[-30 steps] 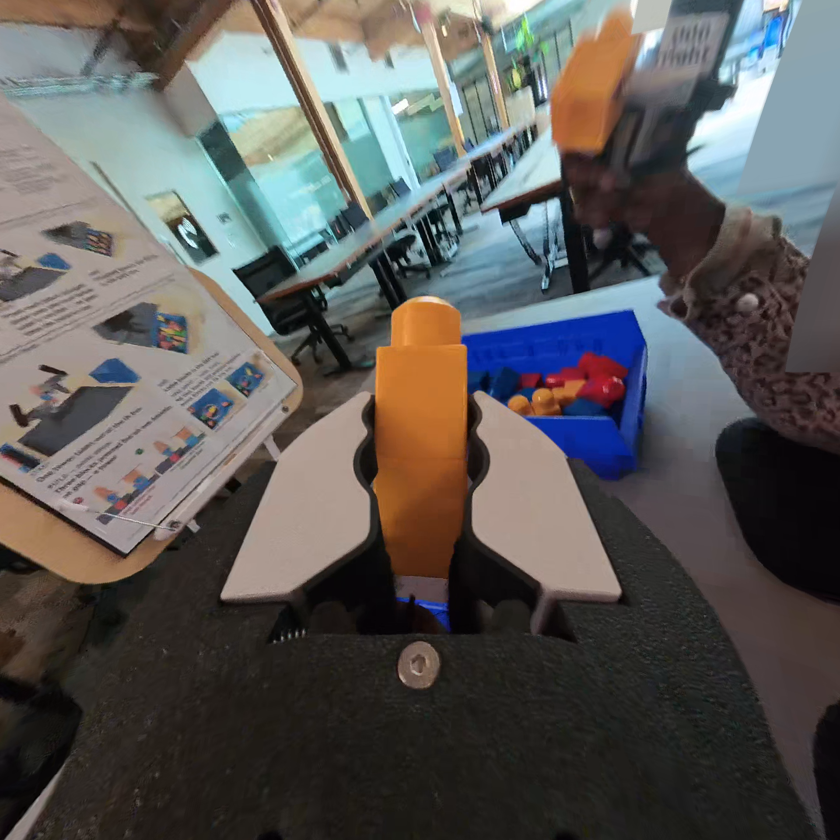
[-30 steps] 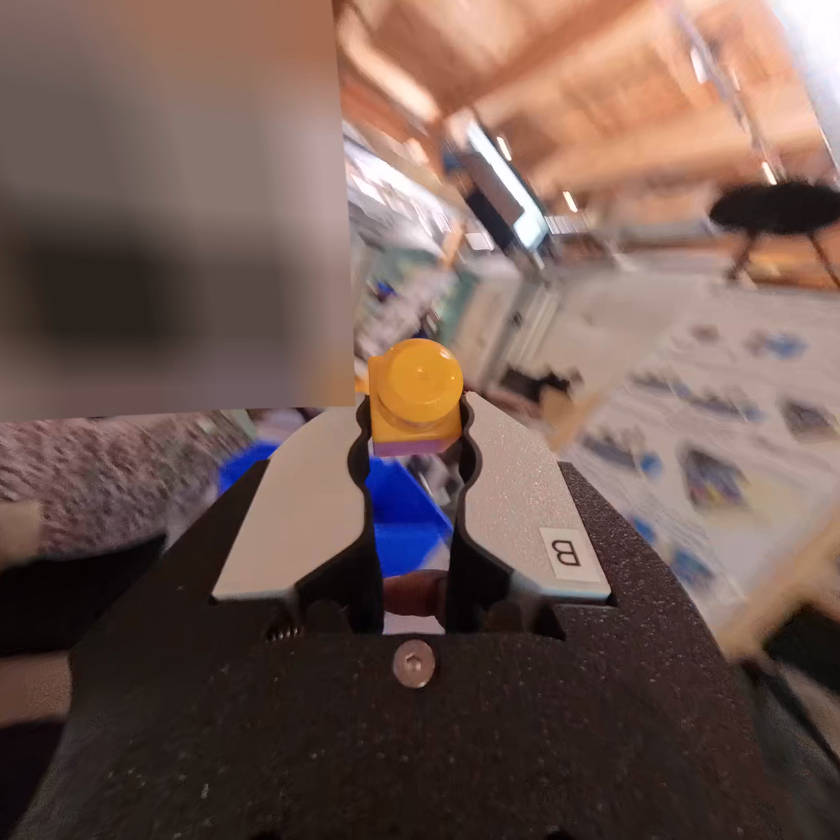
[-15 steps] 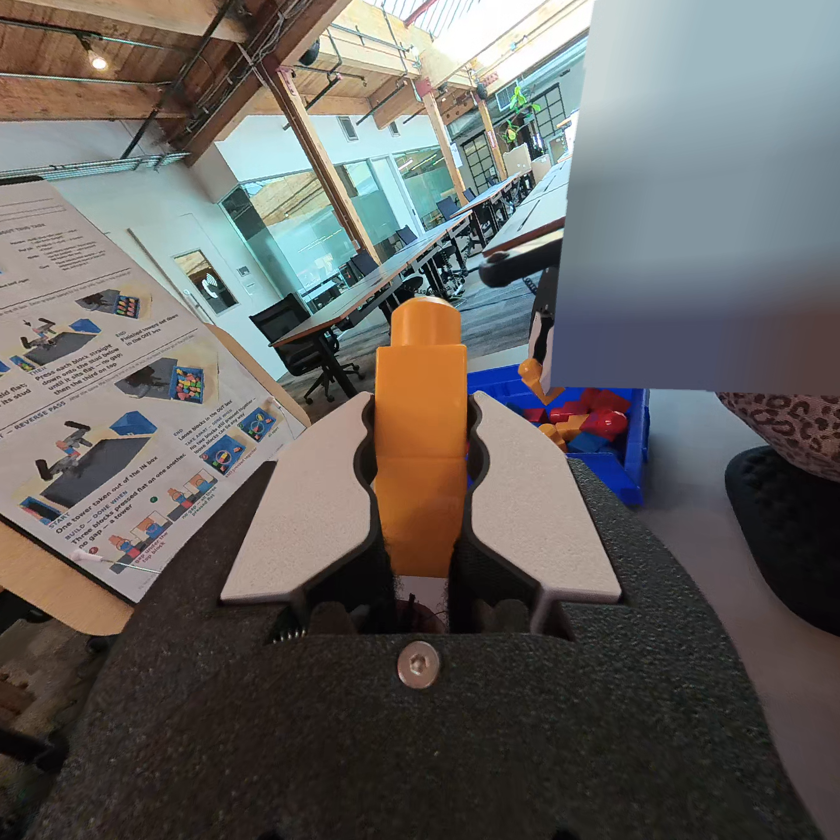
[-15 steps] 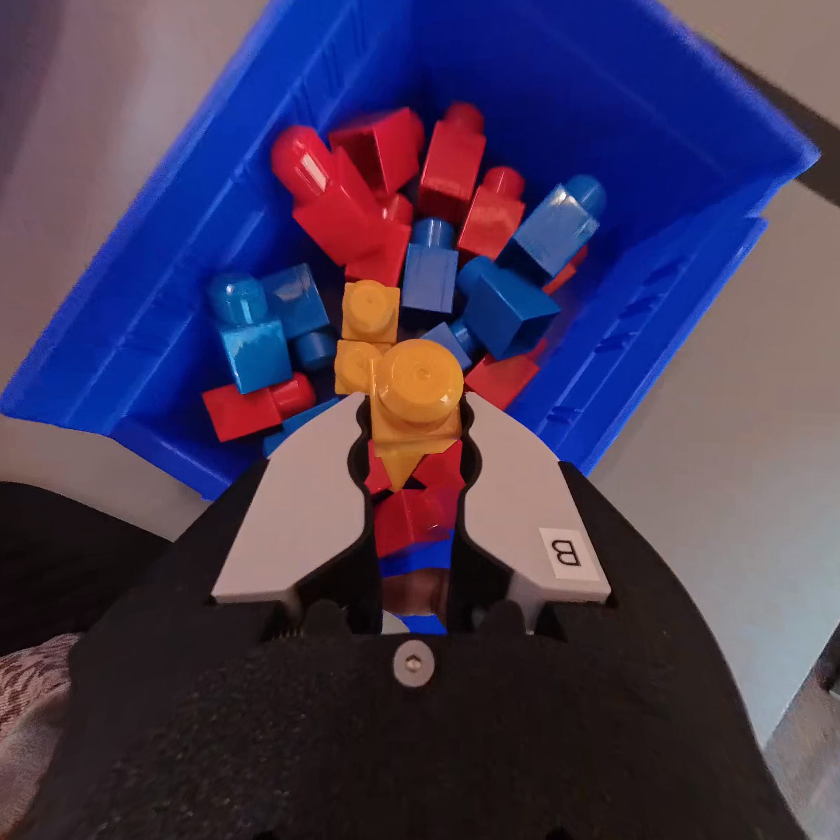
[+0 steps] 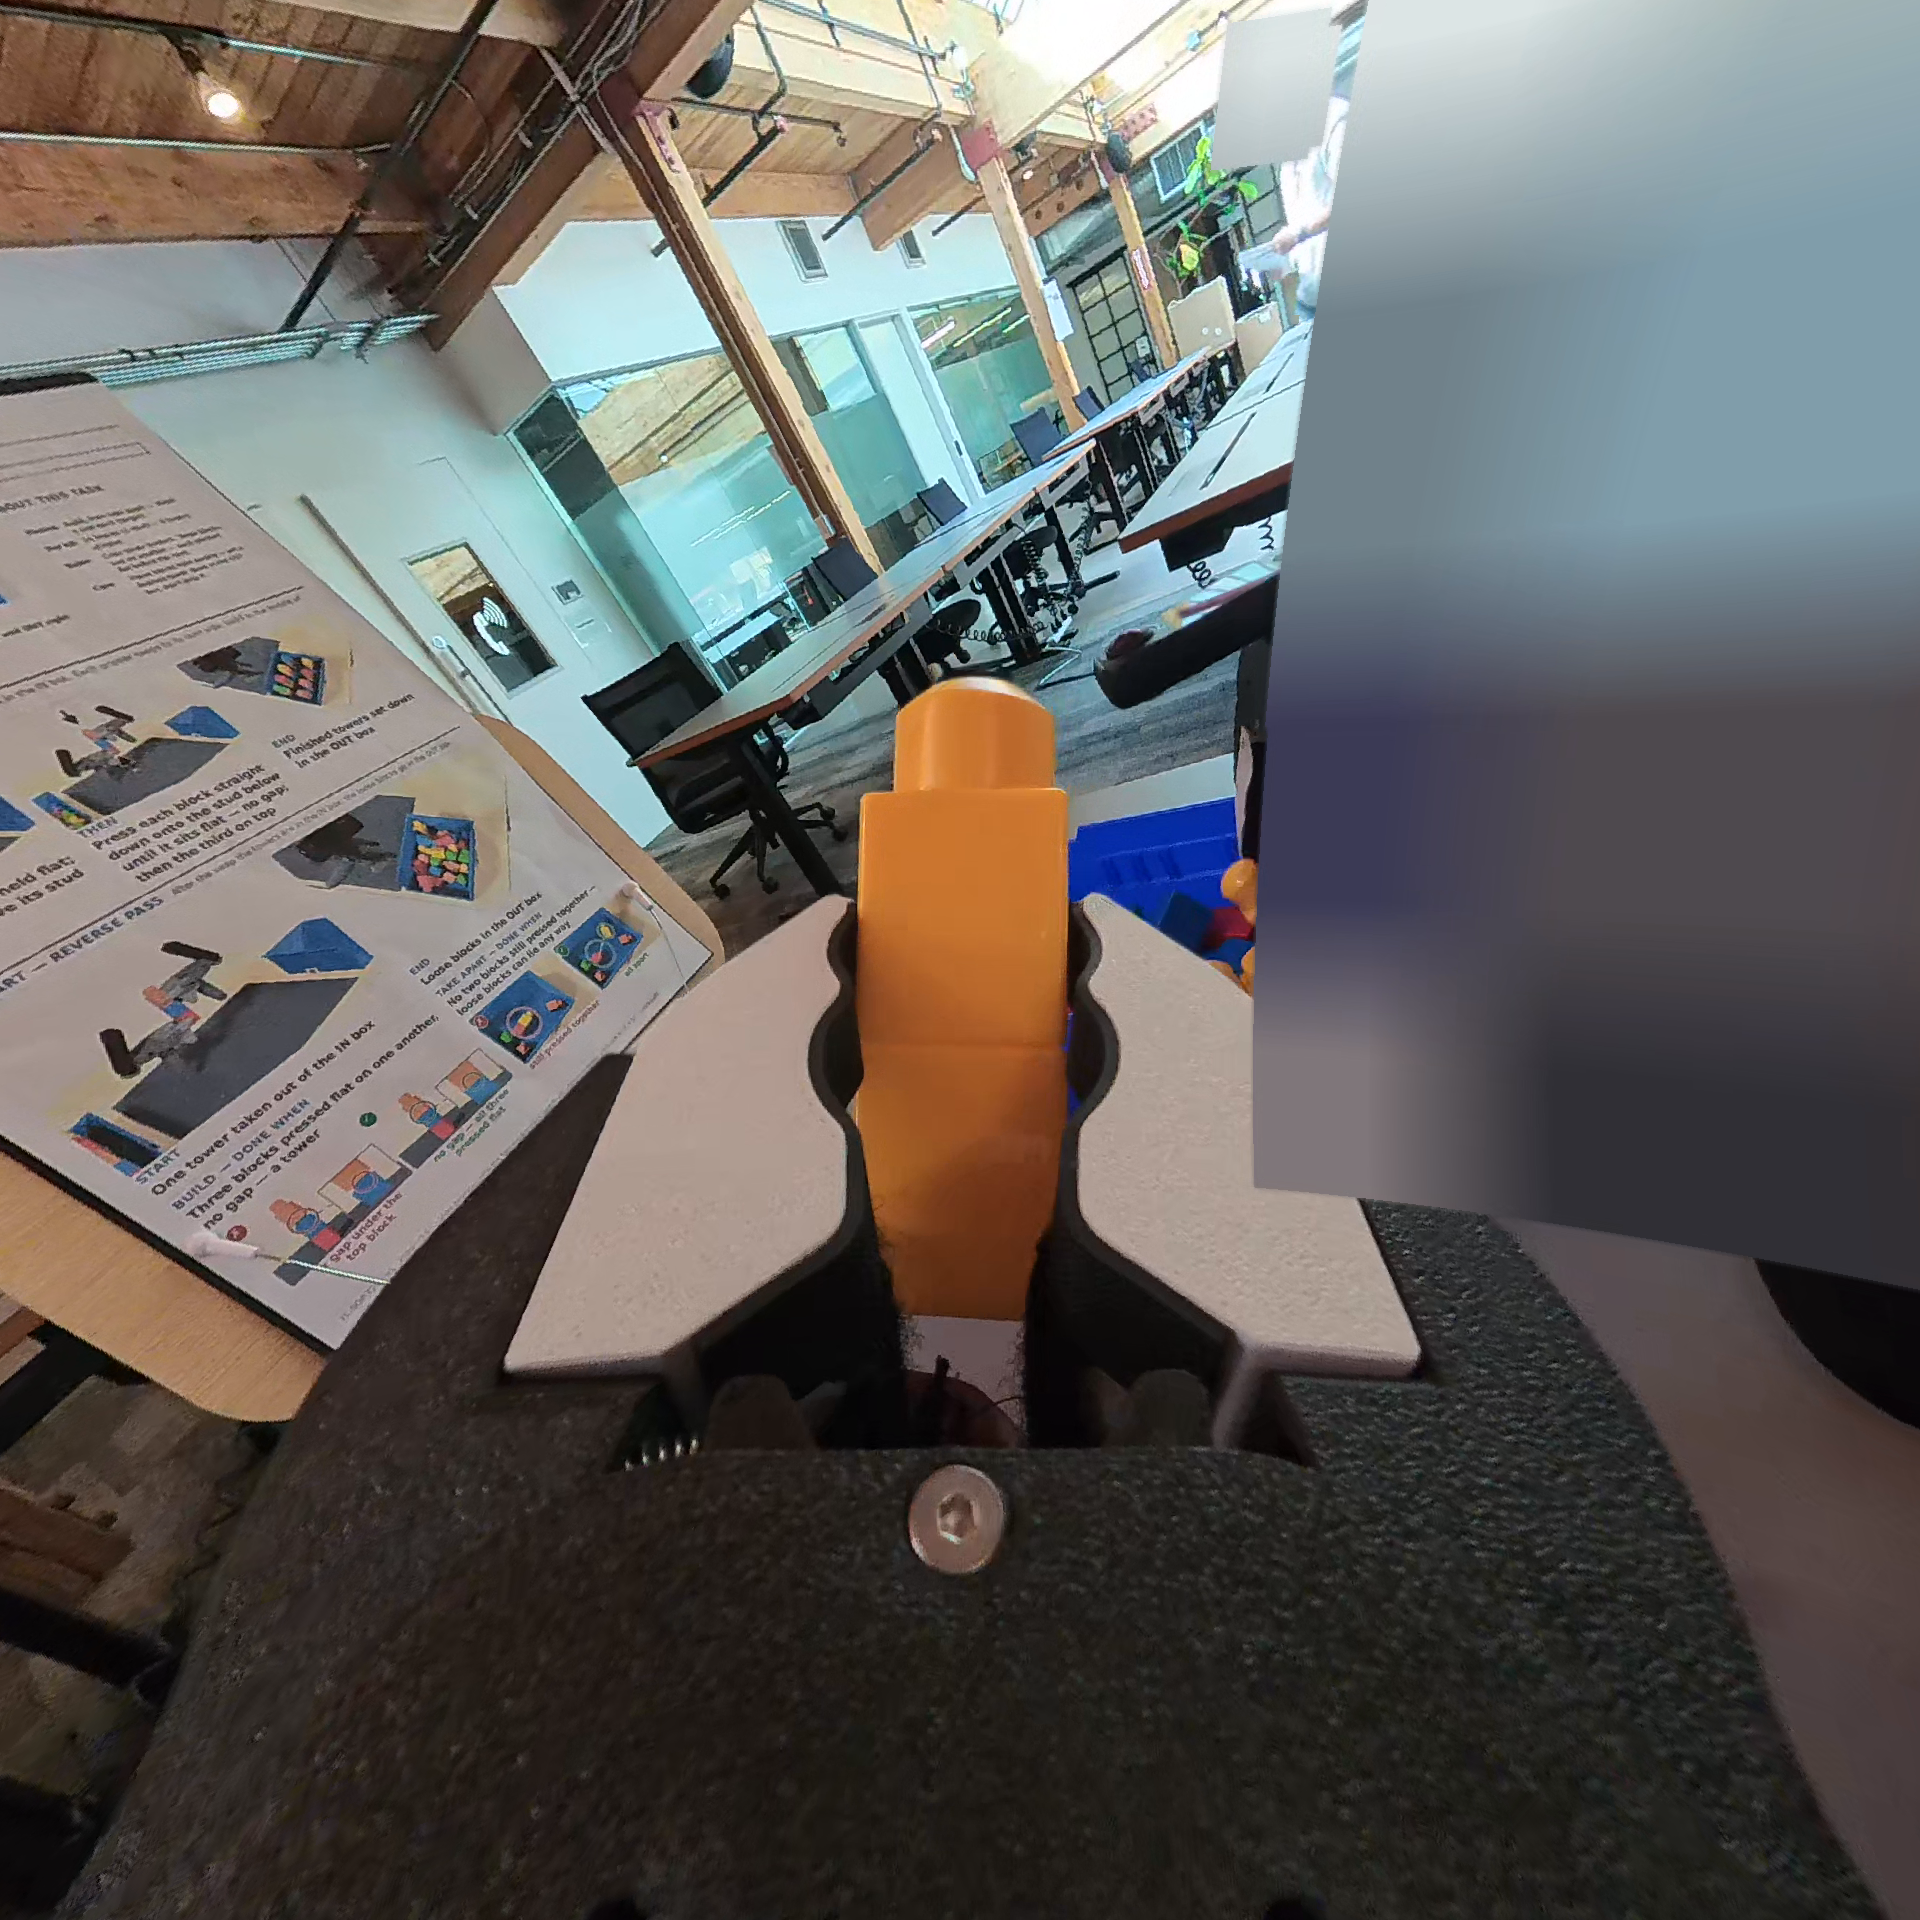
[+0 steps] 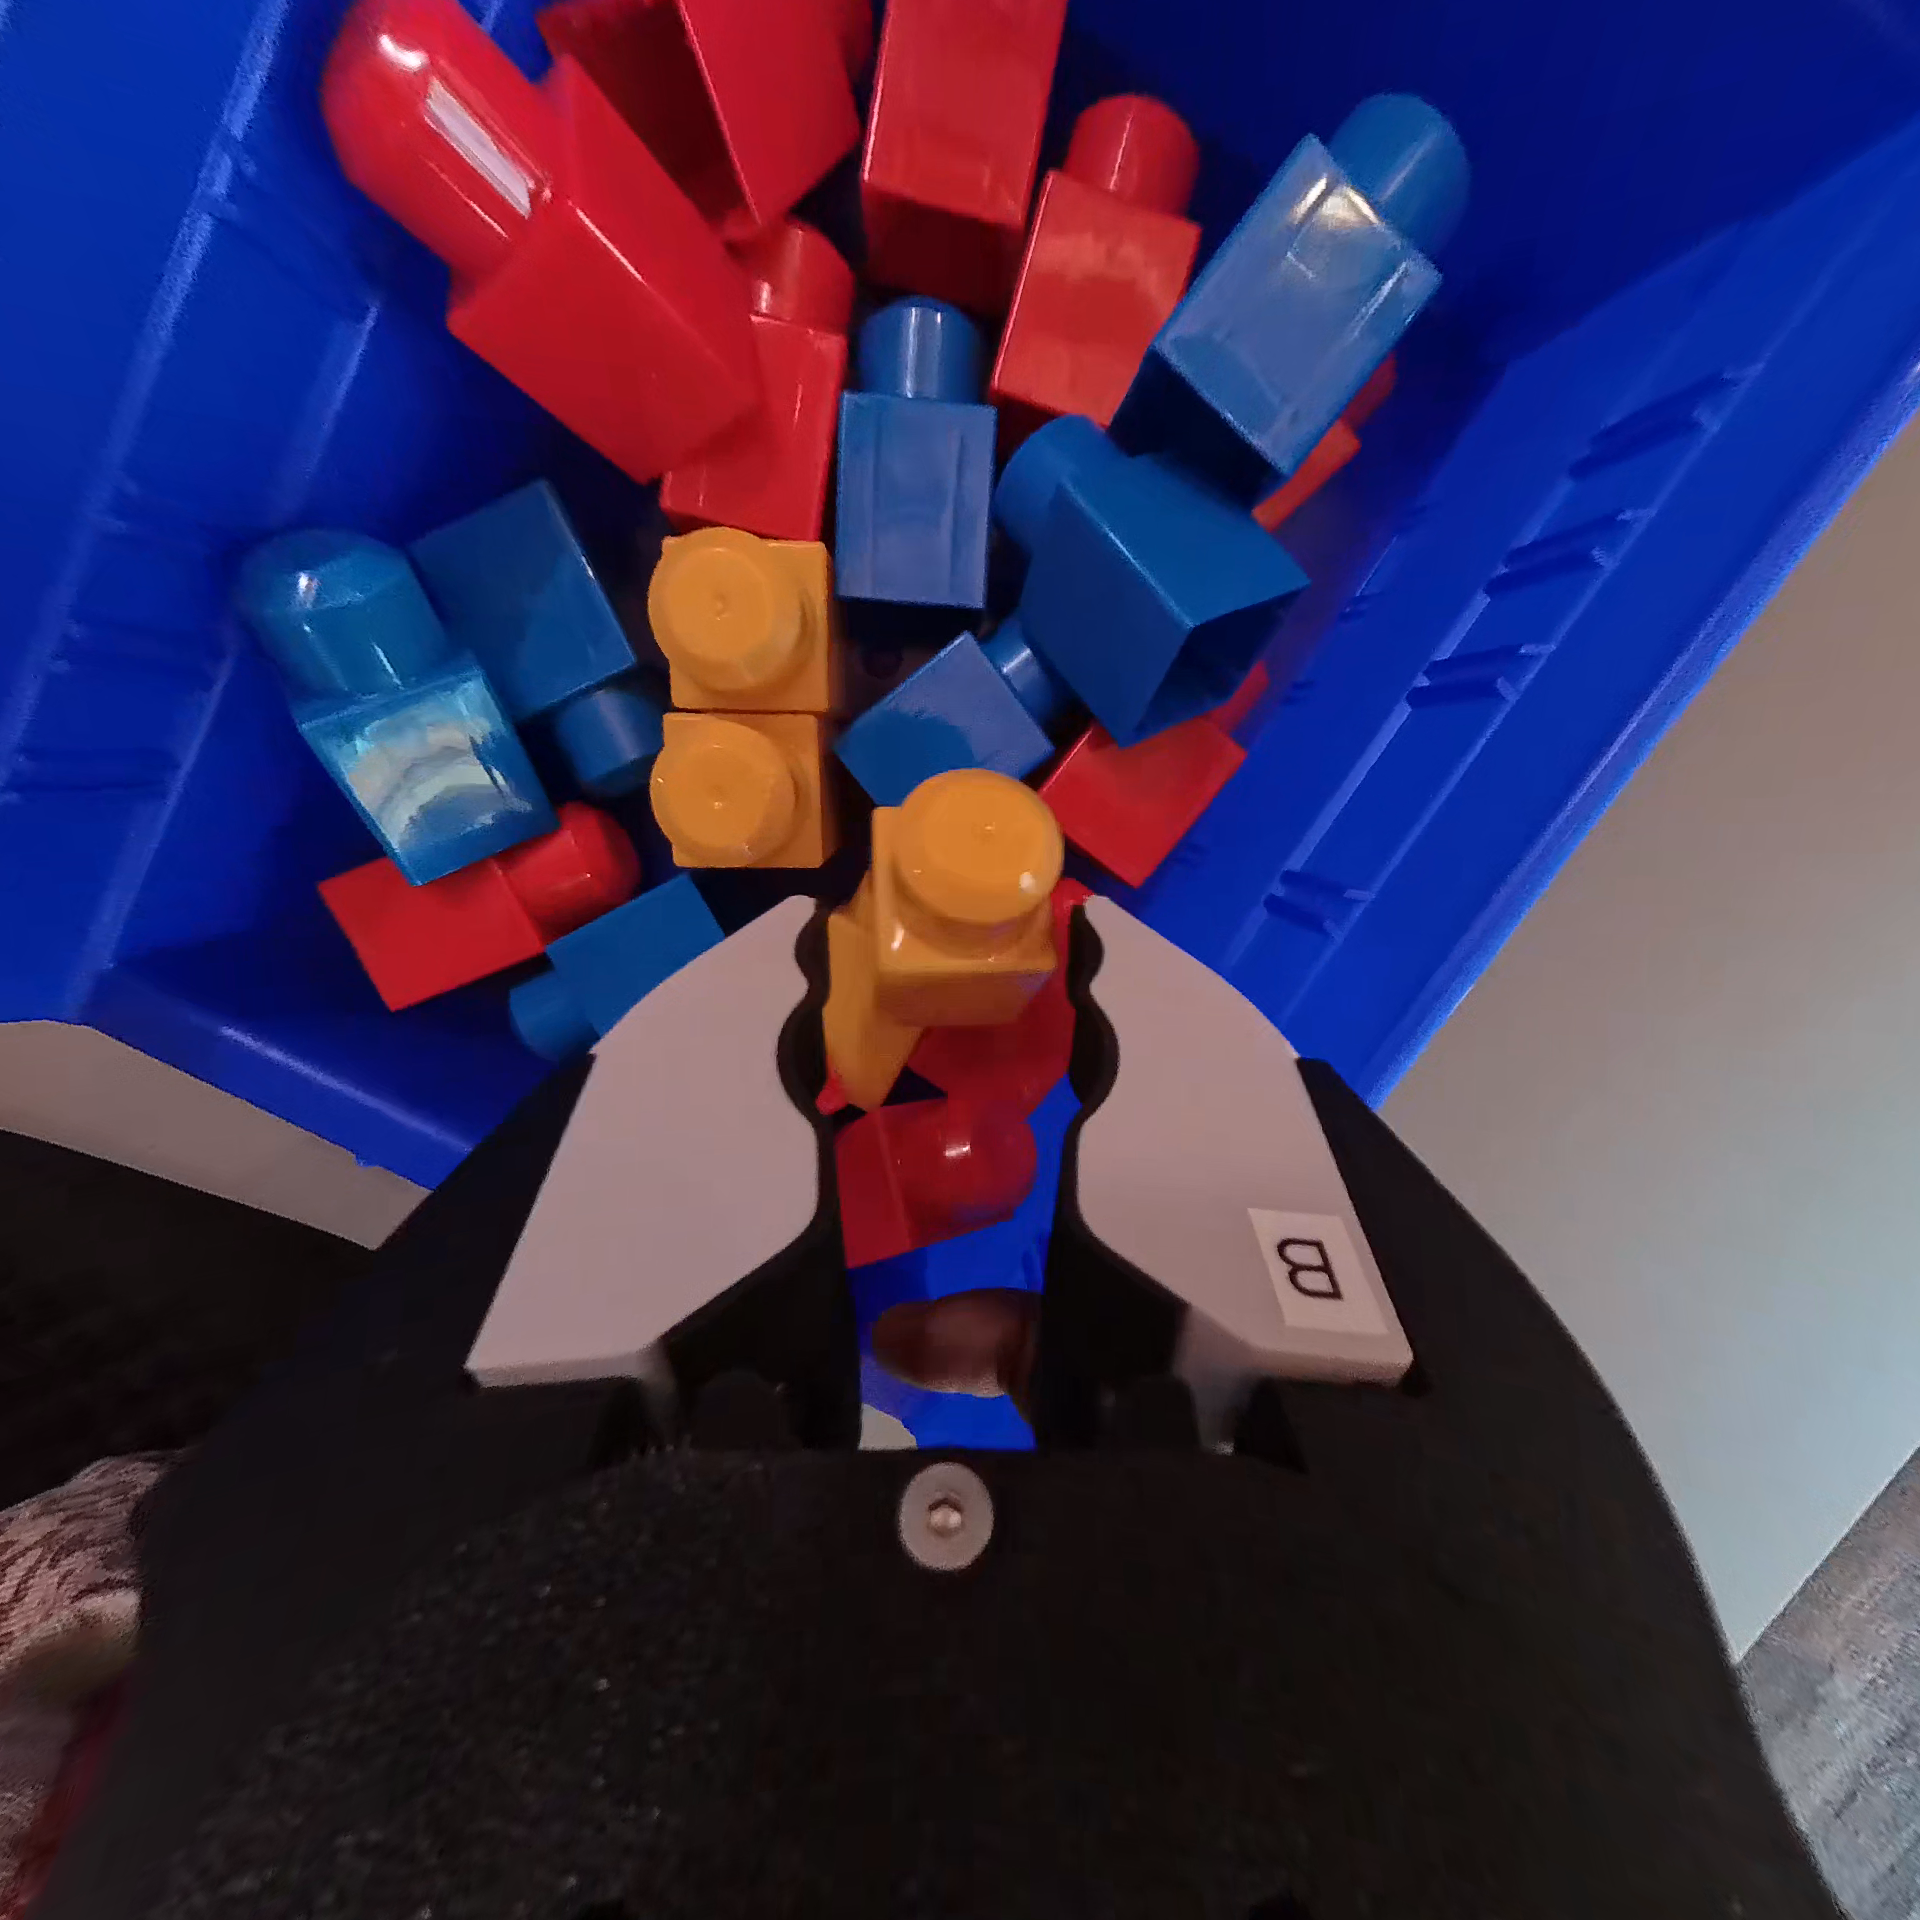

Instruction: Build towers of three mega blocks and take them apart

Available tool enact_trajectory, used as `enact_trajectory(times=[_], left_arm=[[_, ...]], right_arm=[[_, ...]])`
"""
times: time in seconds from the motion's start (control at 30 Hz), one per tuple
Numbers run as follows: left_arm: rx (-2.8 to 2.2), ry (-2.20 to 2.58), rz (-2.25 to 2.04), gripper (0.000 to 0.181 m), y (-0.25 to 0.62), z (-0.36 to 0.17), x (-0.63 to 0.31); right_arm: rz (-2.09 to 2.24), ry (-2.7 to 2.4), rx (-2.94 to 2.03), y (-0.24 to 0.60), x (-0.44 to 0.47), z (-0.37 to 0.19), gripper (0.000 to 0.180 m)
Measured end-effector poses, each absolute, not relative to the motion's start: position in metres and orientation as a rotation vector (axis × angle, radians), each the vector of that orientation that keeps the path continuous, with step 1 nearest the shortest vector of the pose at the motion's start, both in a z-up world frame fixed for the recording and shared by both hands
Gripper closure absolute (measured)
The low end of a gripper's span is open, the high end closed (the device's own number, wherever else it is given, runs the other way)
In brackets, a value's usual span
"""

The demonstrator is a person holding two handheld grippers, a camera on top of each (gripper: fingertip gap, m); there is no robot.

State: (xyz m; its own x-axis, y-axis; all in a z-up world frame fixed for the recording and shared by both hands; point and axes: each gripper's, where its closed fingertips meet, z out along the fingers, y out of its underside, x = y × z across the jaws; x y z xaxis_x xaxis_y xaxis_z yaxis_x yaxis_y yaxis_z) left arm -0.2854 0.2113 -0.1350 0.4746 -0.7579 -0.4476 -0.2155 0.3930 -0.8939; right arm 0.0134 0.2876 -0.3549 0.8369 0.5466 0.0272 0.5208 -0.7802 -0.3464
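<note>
Right gripper point(image 6: 940, 961) now low over bin point(image 6: 1558, 540), orange block point(image 6: 951, 935) tilting between loosening jaws at 12 o'clock; drop imminent. Left gripper point(image 5: 961, 997) still clamps two-block orange stack point(image 5: 961, 977).

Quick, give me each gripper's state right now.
Left gripper: shut on two stacked orange blocks.
Right gripper: cannot tell; tilted orange block between its fingers.
</note>
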Motion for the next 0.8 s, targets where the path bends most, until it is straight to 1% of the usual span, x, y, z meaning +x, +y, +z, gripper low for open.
enact_trajectory(times=[0.03, 0.13, 0.2, 0.33, 0.4, 0.47, 0.63, 0.8], left_arm=[[-1.155, 1.059, -0.439, 0.144, 0.212, -0.136, -0.285], [-1.165, 1.063, -0.428, 0.144, 0.214, -0.138, -0.285], [-1.17, 1.072, -0.421, 0.144, 0.214, -0.139, -0.285], [-1.174, 1.104, -0.425, 0.144, 0.213, -0.144, -0.28], [-1.18, 1.123, -0.429, 0.144, 0.212, -0.147, -0.277], [-1.183, 1.15, -0.434, 0.144, 0.211, -0.15, -0.272], [-1.191, 1.241, -0.448, 0.144, 0.205, -0.161, -0.255], [-1.189, 1.326, -0.47, 0.144, 0.197, -0.169, -0.242]], right_arm=[[0.106, -0.804, -2.661, 0.289, 0.012, -0.353, 0.13], [0.103, -0.814, -2.566, 0.295, 0.006, -0.337, 0.12], [0.106, -0.841, -2.409, 0.303, -0.007, -0.313, 0.117], [0.239, -0.954, -1.907, 0.302, -0.066, -0.232, 0.11], [0.381, -1.037, -1.641, 0.281, -0.107, -0.191, 0.106], [0.563, -1.182, -1.441, 0.244, -0.147, -0.168, 0.104], [0.767, -1.464, -1.109, 0.175, -0.215, -0.15, 0.106], [0.814, -1.471, -1.034, 0.169, -0.238, -0.146, 0.115]])
